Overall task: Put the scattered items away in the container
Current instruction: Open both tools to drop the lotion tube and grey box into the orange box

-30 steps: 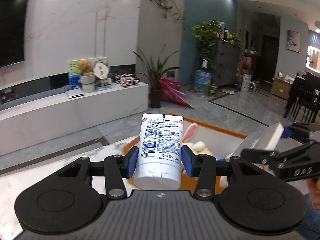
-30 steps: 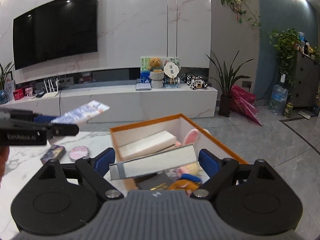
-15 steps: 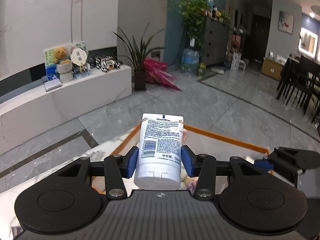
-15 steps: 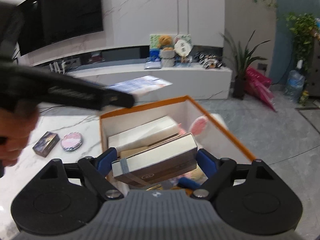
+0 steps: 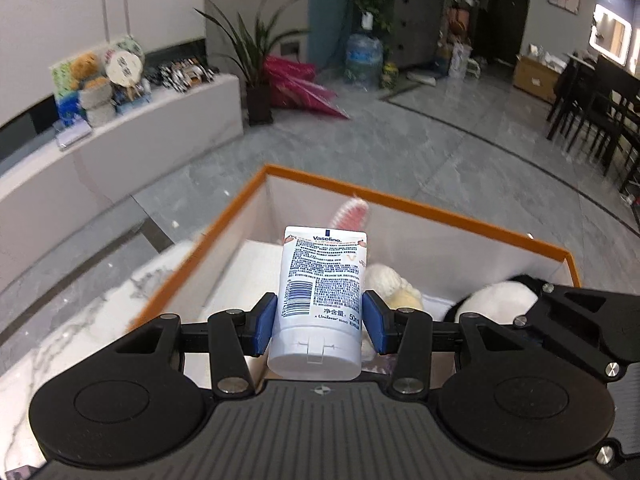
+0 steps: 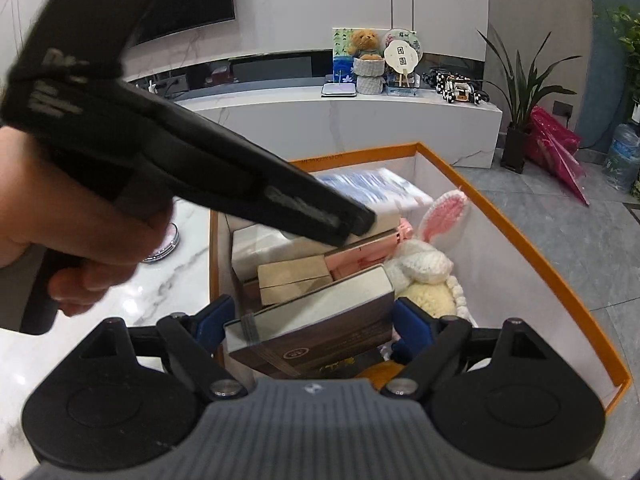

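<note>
- Left wrist view: the left gripper (image 5: 319,322) is clamped on a white Vaseline tube (image 5: 322,298), its blue pads pressing the tube's two sides, cap end toward the camera.
- The tube hangs above the orange-rimmed box (image 5: 420,210), over the near part of its open top.
- Inside the box, beyond the tube, a pink rabbit ear (image 5: 353,216) stands up; to the tube's right lies a cream plush toy (image 5: 394,285), and further right a white and black plush (image 5: 498,300).
- The right gripper's black body (image 5: 592,320) reaches in over the box's right side.
- The box stands on a white marble table (image 5: 80,320), which shows to the box's left.
- Right wrist view: the right gripper (image 6: 310,326) is clamped on a brown book (image 6: 316,330), pads against its two ends; the book is tilted, its pale page edge facing up, held over the near end of the box (image 6: 520,256).
- Inside the box, past the book, sit a kraft-paper packet (image 6: 292,280), a pink carton (image 6: 366,254), a white box (image 6: 264,246) and a knitted rabbit toy (image 6: 424,264) against the right wall.
- The left gripper (image 6: 360,222), held in a hand (image 6: 76,224), crosses over the box's left wall; the blurred tube (image 6: 372,190) juts from its tip above the box's far half.
- A round compact (image 6: 166,246) lies on the table left of the box.
</note>
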Available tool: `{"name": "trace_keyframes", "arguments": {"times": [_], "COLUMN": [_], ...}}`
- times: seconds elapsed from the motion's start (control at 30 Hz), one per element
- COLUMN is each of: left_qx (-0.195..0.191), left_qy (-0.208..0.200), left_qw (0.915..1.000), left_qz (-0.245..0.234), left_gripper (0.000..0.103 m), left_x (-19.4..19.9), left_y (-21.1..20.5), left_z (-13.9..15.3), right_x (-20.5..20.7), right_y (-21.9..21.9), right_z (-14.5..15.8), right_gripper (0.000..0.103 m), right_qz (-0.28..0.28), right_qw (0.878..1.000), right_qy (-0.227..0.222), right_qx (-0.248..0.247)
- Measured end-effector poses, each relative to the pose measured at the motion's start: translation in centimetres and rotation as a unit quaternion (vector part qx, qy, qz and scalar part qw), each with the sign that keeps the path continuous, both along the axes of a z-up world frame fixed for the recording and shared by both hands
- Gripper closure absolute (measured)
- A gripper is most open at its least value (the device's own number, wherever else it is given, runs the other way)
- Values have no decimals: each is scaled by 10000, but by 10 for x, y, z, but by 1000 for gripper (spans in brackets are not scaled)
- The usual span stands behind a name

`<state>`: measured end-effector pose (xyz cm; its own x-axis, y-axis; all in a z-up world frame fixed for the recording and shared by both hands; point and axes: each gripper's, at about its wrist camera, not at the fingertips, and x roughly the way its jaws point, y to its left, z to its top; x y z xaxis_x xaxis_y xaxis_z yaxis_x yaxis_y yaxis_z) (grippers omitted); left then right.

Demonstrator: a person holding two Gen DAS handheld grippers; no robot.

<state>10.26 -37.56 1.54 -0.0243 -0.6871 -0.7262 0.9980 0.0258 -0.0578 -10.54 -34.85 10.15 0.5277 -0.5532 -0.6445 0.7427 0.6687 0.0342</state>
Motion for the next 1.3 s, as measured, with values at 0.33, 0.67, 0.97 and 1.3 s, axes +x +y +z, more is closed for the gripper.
{"name": "trace_keyframes", "arguments": {"times": [0.33, 0.67, 0.97, 1.3], "left_qx": [213, -42, -250, -399], "left_qy": [94, 125, 221, 123], "left_qw": [9997, 9999, 9992, 9988], "left_qz": [-6, 74, 231, 273], "left_gripper": [49, 48, 48, 44], "left_x": [4, 9, 18, 25], "left_y": [-6, 4, 26, 46], "left_z": [-10, 6, 18, 27], "right_x": [1, -8, -20, -24], "right_y": [-17, -9, 0, 18], "right_z": [-5, 6, 19, 32], "right_gripper": [15, 7, 32, 49], "right_qz": [-23, -123, -55, 87], "right_qw": [9979, 9990, 9992, 9987], "right_qy": [153, -142, -296, 191], "right_qx": [625, 396, 252, 462]}}
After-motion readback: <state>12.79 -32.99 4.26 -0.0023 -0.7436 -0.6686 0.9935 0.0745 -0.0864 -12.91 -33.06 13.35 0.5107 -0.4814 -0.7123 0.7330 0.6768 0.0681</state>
